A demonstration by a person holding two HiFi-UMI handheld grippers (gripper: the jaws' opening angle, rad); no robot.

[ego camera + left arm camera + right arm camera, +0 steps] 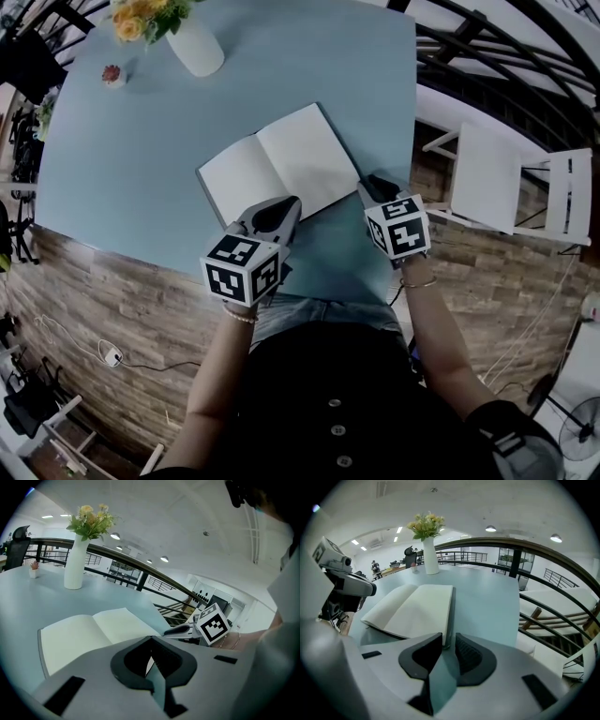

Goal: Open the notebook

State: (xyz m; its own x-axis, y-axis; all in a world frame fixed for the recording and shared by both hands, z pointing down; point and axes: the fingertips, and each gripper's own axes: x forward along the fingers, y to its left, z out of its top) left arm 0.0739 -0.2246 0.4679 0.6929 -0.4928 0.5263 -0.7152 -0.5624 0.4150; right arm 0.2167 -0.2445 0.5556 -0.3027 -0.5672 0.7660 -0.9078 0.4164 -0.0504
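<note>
The notebook [281, 164] lies open and flat on the blue table [131, 169], showing two blank white pages. My left gripper [286, 208] is at its near edge close to the spine. In the left gripper view its jaws [151, 663] are nearly together with a white sliver of page between the pads. My right gripper [370, 186] is at the notebook's near right corner. In the right gripper view the thin edge of the notebook [412, 609] stands in the gap of that gripper [447, 646], and the pads are clear of it on both sides.
A white vase [195, 42] of yellow flowers and a small potted plant [113, 75] stand at the table's far left. A white folding chair [511, 183] is beyond the table's right edge. The table's near edge runs just under both grippers.
</note>
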